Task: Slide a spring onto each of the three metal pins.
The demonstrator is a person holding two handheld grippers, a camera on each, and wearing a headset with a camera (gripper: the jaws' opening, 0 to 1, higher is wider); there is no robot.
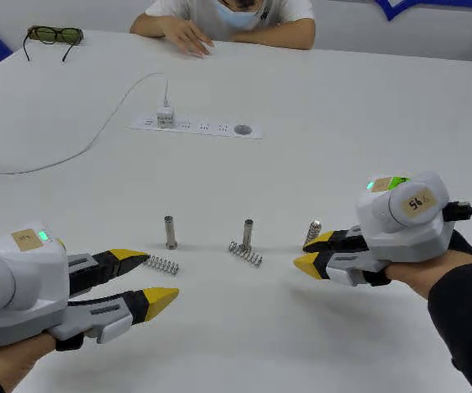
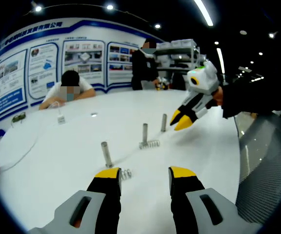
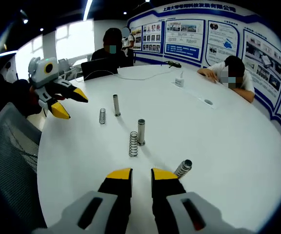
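Three metal pins stand in a row on the white table (image 1: pixel 342 147). The left pin (image 1: pixel 170 232) and the middle pin (image 1: pixel 247 234) are bare. The right pin (image 1: pixel 313 232) wears a spring, seen close up as coils around the pin (image 3: pixel 183 168). One loose spring (image 1: pixel 163 264) lies in front of the left pin, just beyond my left gripper (image 1: pixel 156 278), which is open and empty. A second spring (image 1: pixel 245 254) lies against the middle pin's foot. My right gripper (image 1: pixel 306 252) hovers beside the right pin, its jaws slightly apart and holding nothing.
A power strip (image 1: pixel 195 126) with a plugged charger (image 1: pixel 165 117) and a white cable lies mid-table. Sunglasses (image 1: pixel 53 34) rest at the far left. A person (image 1: pixel 220 24) sits at the far edge with arms on the table.
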